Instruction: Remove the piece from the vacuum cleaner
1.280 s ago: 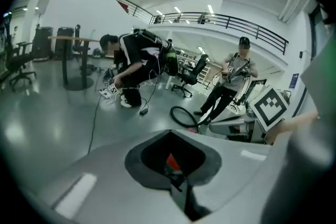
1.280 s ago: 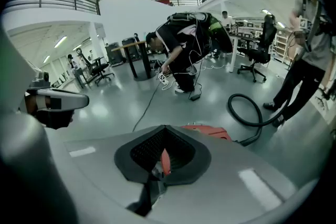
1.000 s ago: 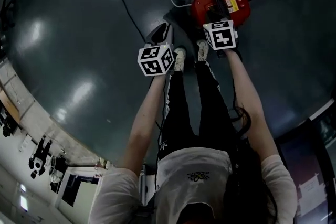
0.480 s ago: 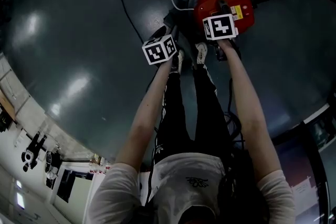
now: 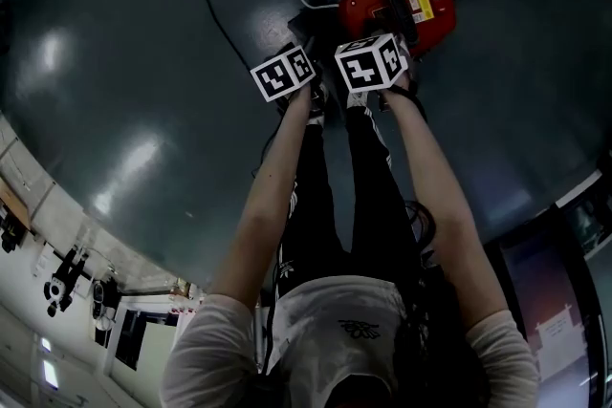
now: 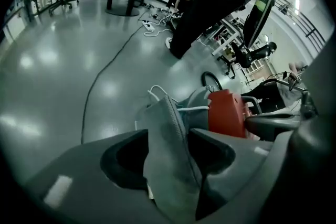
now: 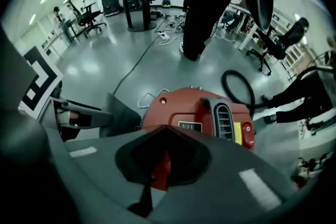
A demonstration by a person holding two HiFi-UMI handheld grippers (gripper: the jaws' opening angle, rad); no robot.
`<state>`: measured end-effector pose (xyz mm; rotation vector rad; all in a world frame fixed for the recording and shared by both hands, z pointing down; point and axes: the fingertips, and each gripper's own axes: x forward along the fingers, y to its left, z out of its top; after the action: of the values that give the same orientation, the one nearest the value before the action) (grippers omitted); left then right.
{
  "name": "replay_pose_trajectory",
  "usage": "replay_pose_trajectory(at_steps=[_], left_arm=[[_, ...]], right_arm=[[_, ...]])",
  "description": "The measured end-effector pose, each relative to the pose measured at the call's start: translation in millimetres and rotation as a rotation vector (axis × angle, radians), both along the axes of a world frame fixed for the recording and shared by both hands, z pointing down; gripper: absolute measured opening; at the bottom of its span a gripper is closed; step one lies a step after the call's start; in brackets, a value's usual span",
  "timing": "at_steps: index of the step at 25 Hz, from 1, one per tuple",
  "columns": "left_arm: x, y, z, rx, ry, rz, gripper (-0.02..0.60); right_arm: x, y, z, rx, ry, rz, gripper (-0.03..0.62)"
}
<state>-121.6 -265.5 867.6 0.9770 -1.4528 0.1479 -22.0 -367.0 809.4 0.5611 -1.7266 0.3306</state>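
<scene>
The left hand-held gripper (image 6: 168, 147) was clamped on the grey piece (image 6: 166, 113), a thin panel standing on edge. Its long axis ran away from the jaws toward the red vacuum cleaner (image 6: 227, 113), which sat just to its right on the floor (image 6: 63, 71). The right hand-held gripper (image 7: 160, 162), jaws together and empty, hovered over the cleaner's body.

I get a dim head view, with soft glare patches on the glossy floor (image 5: 143, 158). Both gripper views are brighter, fisheye-bent and black at the corners, their near foreground blurred.
</scene>
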Motion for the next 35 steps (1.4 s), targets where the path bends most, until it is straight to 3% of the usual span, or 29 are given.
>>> replay_pose_trajectory(at_steps=[5,9,12,14,19,26,31,35], left_arm=[[7.3,-13.5,-10.4,0.050,0.039,-0.037,0.224],[21.6,-9.4,0.3,-0.004,0.033,0.038,0.222],[22.0,2.5,9.7,-0.027,0.030,0.088,0.066],[19.6,6.7,9.9,-0.015,0.035,0.089,0.016],[19.0,11.5,6.8,0.001,0.005,0.149,0.011],[12.6,27.4,0.6,0.032,-0.004,0.117,0.011],[6.9,53.9,12.7,-0.015,-0.026,0.142,0.009],[-18.4,73.8,16.1,0.018,-0.087,0.144,0.009]], right_arm=[[-2.1,0.7,-3.7,-0.114,-0.011,0.002,0.012],[-3.3,-1.8,-3.1,-0.205,-0.020,0.013,0.014],[-3.1,-0.6,-0.8,-0.244,-0.003,-0.016,0.014],[-5.4,-0.7,-0.3,-0.236,0.006,-0.050,0.014],[-4.0,0.5,-2.9,-0.207,0.004,-0.037,0.014],[-2.0,0.2,-6.6,-0.240,0.009,-0.051,0.014],[-3.3,-8.0,-3.2,-0.210,-0.038,-0.010,0.014],[-4.6,15.4,6.8,-0.327,-0.040,0.054,0.014]])
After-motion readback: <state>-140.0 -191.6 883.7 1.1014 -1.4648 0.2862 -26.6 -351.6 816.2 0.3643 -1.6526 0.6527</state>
